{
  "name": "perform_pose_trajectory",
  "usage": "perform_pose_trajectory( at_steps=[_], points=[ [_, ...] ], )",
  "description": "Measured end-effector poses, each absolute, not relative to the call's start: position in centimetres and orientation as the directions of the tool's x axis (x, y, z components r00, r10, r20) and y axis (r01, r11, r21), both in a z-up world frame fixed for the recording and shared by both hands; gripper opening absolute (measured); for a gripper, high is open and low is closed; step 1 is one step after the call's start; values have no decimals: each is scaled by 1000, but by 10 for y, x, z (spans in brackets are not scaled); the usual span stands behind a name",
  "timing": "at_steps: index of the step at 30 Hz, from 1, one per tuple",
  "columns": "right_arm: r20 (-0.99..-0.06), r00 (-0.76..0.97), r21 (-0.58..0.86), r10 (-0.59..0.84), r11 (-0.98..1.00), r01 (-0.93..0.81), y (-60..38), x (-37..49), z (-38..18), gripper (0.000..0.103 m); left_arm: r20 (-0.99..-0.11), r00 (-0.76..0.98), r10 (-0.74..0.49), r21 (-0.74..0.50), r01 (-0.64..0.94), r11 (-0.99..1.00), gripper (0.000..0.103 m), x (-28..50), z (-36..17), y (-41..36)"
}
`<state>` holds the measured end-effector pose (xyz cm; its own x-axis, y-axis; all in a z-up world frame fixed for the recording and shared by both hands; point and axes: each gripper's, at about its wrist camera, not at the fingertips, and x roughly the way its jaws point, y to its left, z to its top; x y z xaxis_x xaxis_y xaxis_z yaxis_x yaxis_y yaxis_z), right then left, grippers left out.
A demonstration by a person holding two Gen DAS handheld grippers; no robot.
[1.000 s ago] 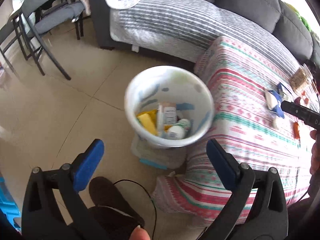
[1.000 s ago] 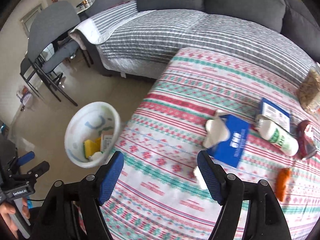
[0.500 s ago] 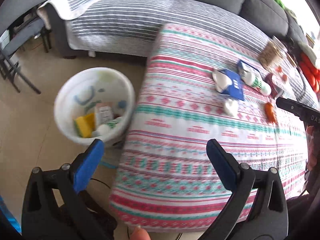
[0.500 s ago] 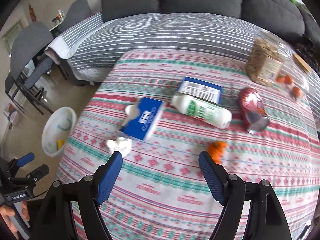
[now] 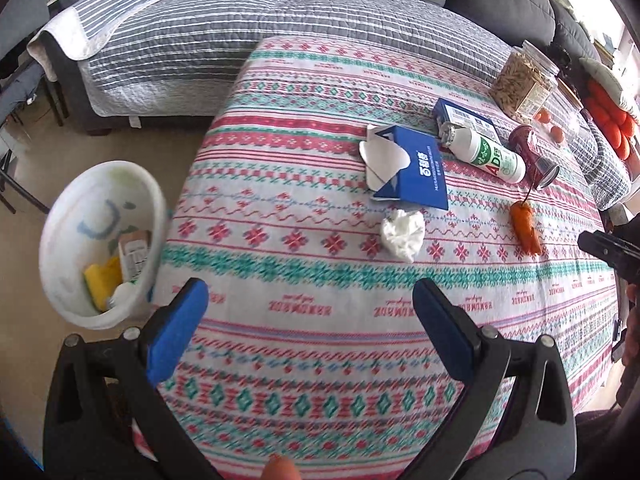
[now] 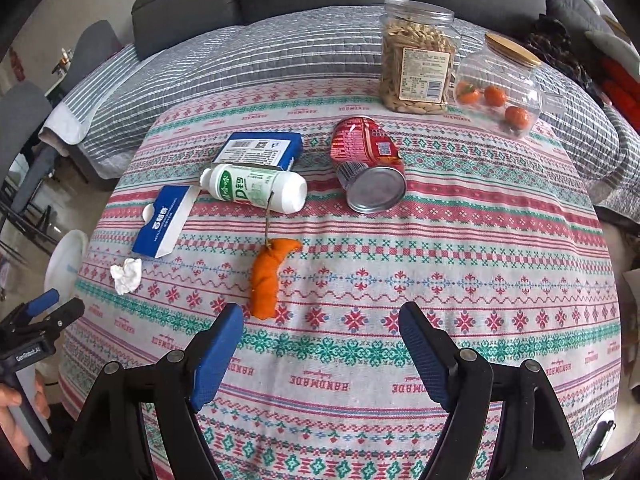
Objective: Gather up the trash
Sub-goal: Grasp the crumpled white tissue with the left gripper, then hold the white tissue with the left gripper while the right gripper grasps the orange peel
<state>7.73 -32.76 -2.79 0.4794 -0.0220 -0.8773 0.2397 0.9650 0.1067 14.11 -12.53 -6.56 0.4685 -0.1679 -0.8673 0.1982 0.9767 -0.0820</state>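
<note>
Trash lies on the patterned tablecloth (image 5: pixel 320 240): a crumpled white tissue (image 5: pixel 402 232) (image 6: pixel 127 275), an open blue carton (image 5: pixel 412 170) (image 6: pixel 164 226), a white bottle (image 5: pixel 486 154) (image 6: pixel 256 188), a red can (image 6: pixel 366 160) on its side, a second blue box (image 6: pixel 260 150) and an orange peel (image 6: pixel 268 278) (image 5: pixel 526 228). A white bin (image 5: pixel 100 240) with trash in it stands on the floor left of the table. My left gripper (image 5: pixel 310 332) is open and empty over the table's near edge. My right gripper (image 6: pixel 320 354) is open and empty, just short of the peel.
A clear jar of nuts (image 6: pixel 418 60) and a jar of small oranges (image 6: pixel 500 88) stand at the table's far side. A grey sofa with a striped cover (image 5: pixel 240 32) runs behind the table. Chairs (image 6: pixel 28 120) stand at the left.
Both grippers have swung right, from the bin toward the trash on the table. The bin has slid to the left edge of both views. Both stay open and empty.
</note>
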Motion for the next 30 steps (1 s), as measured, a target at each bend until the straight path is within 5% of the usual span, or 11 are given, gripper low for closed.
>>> perform_pose_trajectory(
  at_steps=[9, 13, 20, 30],
  points=[
    [-899, 436, 73, -31, 973, 219, -326, 79, -43, 82, -835, 501, -230, -105, 265, 959, 99, 155, -91, -163],
    [-913, 407, 55, -33, 978, 202, -321, 84, -53, 82, -814, 517, -266, -121, 297, 947, 68, 157, -95, -172],
    [-929, 368, 37, -35, 982, 185, -312, 94, -65, 82, -800, 506, -323, -154, 347, 925, 30, 159, -96, -180],
    [-930, 366, 69, -13, 976, 209, -307, 110, -77, 82, -809, 490, -324, -191, 303, 934, 27, 151, -82, -166]
  ],
)
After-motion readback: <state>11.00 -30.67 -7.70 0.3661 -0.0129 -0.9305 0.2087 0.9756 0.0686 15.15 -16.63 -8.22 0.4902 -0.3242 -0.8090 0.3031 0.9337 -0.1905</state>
